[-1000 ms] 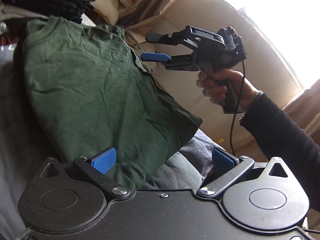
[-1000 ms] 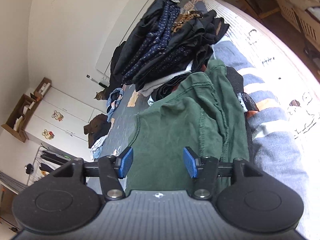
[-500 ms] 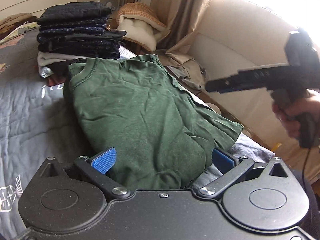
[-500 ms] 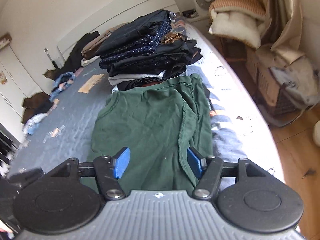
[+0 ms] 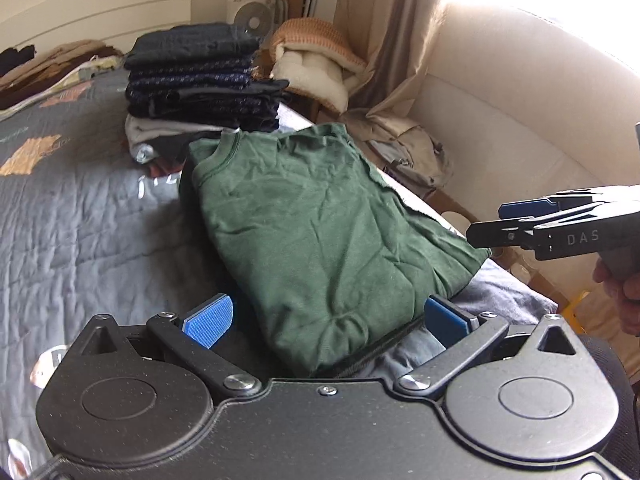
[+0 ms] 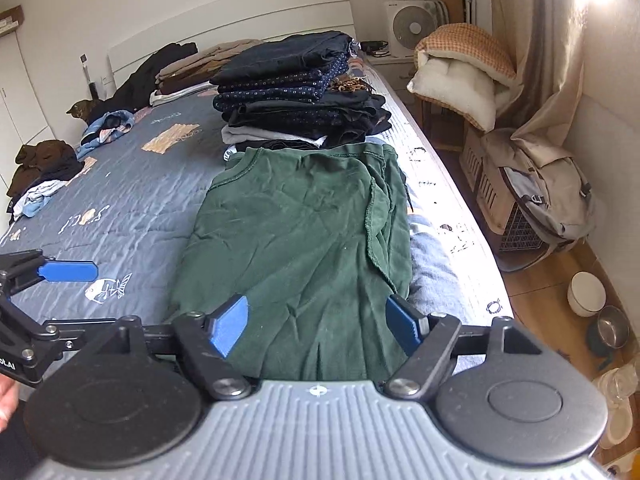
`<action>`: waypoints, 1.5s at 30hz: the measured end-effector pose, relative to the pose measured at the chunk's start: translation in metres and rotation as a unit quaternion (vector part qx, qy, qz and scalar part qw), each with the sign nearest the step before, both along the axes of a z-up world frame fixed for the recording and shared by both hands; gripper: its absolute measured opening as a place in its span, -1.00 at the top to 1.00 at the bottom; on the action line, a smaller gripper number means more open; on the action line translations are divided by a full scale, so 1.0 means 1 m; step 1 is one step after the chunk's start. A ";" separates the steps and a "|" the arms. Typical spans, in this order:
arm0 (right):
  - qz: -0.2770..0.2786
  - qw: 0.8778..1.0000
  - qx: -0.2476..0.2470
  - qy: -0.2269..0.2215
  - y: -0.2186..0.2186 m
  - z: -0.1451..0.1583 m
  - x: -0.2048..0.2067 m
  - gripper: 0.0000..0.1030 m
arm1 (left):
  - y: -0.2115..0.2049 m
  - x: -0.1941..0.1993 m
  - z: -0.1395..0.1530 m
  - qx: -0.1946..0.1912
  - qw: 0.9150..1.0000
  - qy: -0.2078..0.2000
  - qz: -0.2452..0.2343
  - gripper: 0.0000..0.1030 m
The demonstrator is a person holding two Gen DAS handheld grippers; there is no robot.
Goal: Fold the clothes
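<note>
Cotton, soft and limp: green T-shirt [image 6: 304, 240] wants pinching at its six-o'clock hem; my left hand-held gripper [image 5: 324, 318] gapes empty, right hand-held gripper [image 6: 318, 326] opening, empty.

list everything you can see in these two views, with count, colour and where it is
green shirt: 1, dark green, folded on the bed's near right side
stack of folded clothes: 1, mostly navy and black, just behind the shirt
bed: 1, blue-grey quilt with prints
loose clothes: several small heaps, brown, blue, black, at the bed's far left and by the headboard
cat: 1, tabby, far left by the headboard
fan: 1, white, beyond the bed's far corner
cushions: 1 pile, white and orange check, by the curtain
backpack: 1, beige, on the floor right of the bed
bowls: 2, white and metal, floor at right
left gripper: black, blue pads, open, empty
right gripper: black, blue pads, jaws opening, empty
</note>
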State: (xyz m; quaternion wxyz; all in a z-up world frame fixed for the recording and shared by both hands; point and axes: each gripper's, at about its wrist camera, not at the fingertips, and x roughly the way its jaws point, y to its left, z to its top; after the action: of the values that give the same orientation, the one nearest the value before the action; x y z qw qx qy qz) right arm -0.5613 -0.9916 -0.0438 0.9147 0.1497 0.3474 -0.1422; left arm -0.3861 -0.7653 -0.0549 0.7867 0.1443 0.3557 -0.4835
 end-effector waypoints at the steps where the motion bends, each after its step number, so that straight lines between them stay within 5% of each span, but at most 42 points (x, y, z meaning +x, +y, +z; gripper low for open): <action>1: 0.002 1.000 -0.003 0.001 0.004 0.000 -0.001 -0.48 | 0.002 -0.001 -0.001 0.001 1.000 0.002 0.005 -1.00; 20: 0.050 0.998 -0.030 0.024 0.046 -0.003 -0.004 -0.50 | 0.040 -0.009 0.000 0.024 0.997 0.023 0.073 -1.00; 45: 0.049 0.998 -0.033 0.030 0.057 -0.002 -0.003 -0.50 | 0.043 -0.015 0.006 0.028 0.999 0.003 0.047 -1.00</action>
State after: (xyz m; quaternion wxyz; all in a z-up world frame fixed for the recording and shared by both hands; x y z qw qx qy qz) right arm -0.5645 -0.9349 -0.0460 0.9140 0.0975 0.3771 -0.1134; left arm -0.4010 -0.7225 -0.0491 0.8029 0.1476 0.3779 -0.4368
